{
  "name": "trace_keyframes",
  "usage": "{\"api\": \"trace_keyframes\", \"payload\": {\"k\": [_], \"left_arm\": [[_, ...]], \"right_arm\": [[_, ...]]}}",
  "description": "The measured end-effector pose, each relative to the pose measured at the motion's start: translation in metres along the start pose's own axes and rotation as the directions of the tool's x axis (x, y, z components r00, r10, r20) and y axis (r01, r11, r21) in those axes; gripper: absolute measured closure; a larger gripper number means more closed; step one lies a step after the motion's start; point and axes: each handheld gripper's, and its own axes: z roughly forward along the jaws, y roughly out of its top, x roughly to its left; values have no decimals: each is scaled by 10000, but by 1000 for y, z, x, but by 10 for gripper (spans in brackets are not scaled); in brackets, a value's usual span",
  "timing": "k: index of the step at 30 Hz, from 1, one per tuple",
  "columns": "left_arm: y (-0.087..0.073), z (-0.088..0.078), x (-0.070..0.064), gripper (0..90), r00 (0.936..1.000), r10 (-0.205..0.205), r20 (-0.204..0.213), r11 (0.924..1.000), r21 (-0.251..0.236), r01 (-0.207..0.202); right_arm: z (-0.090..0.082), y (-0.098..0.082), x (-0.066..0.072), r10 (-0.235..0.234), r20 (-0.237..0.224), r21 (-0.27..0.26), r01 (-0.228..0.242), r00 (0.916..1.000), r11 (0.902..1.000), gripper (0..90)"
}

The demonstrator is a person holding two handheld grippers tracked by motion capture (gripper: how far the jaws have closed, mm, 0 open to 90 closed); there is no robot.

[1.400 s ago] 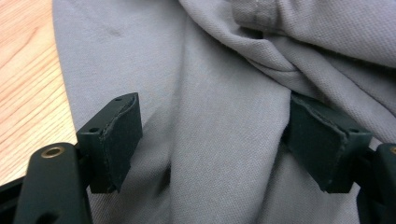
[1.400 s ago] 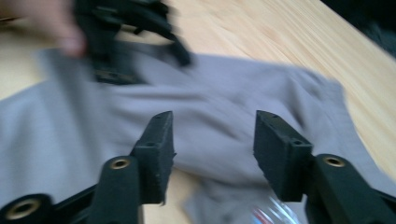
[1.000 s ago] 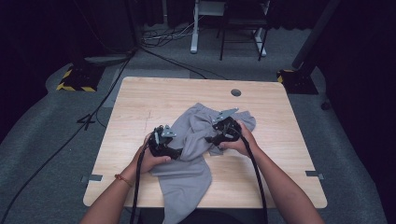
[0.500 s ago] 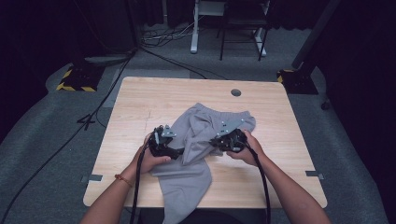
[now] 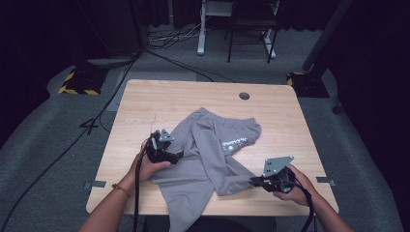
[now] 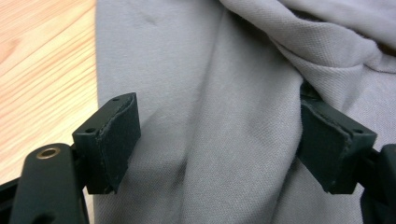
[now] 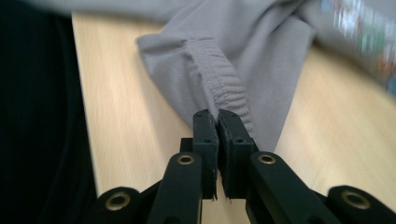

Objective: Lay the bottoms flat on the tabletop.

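Observation:
Grey sweatpants (image 5: 208, 145) lie crumpled across the middle of the wooden table (image 5: 159, 96), one leg hanging over the front edge. A small coloured print (image 5: 234, 142) shows near the waistband. My left gripper (image 5: 176, 155) rests on the cloth at its left side; in the left gripper view it (image 6: 219, 144) stands open, with grey fabric (image 6: 210, 93) lying between the pads untouched. My right gripper (image 5: 252, 181) is near the front right corner, shut on the ribbed cuff (image 7: 224, 88) of a leg stretched out from the pile; the right gripper (image 7: 218, 122) pinches the hem.
A round cable hole (image 5: 244, 95) sits at the table's back right. Bare wood surrounds the pants on the far side and left. The table's edge (image 7: 81, 116) runs close beside my right gripper. Cables (image 5: 164, 53) and a desk frame (image 5: 200, 29) lie on the floor beyond.
My right gripper has left the pile's upper right and travelled to the front right corner, drawing a pant leg out by its cuff. The left hand has stayed where it was.

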Motion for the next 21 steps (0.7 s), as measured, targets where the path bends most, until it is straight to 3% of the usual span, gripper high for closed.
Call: {"api": "trace_keyframes", "payload": {"k": [2, 5, 8, 10, 14, 17, 18, 20, 21], "left_arm": [[-5, -4, 2, 194, 9999, -82, -95, 10000, -55, 82], [-10, -10, 3, 194, 9999, -103, -104, 9999, -3, 103], [-11, -12, 2, 193, 9999, -105, -68, 9999, 120, 106], [-9, -12, 1, 193, 9999, -57, -121, 9998, 180, 59], [-2, -11, 0, 207, 9999, 89, -94, 9987, 506, -84], [7, -14, 2, 229, 9998, 200, 33, 9997, 110, -200], [12, -14, 5, 233, 9997, 228, 60, 9997, 31, -228], [21, -16, 12, 230, 9994, 310, -123, 9992, -245, -313], [25, -15, 15, 238, 9989, 324, -326, 9989, -329, -335]], "right_arm": [[-1, -13, 4, 144, -8, 227, -143, 9999, 9996, 838], [-5, -23, 7, 451, 118, 230, -454, 9989, 9987, 673], [-14, -18, 2, 729, 590, -450, -703, 9956, 9965, 534], [-13, -7, -5, 1152, 1132, -983, -1043, 9869, 9897, 498], [12, 20, -22, 1053, 1654, -776, -935, 9806, 9926, 440], [41, 38, -35, 774, 1770, -446, -706, 9812, 9965, 442], [52, 44, -43, 726, 1921, -323, -676, 9787, 9972, 450], [66, 51, -61, 1384, 2583, -429, -1318, 9561, 9903, 455], [70, 52, -71, 1717, 2661, -664, -1597, 9485, 9849, 456]]}}
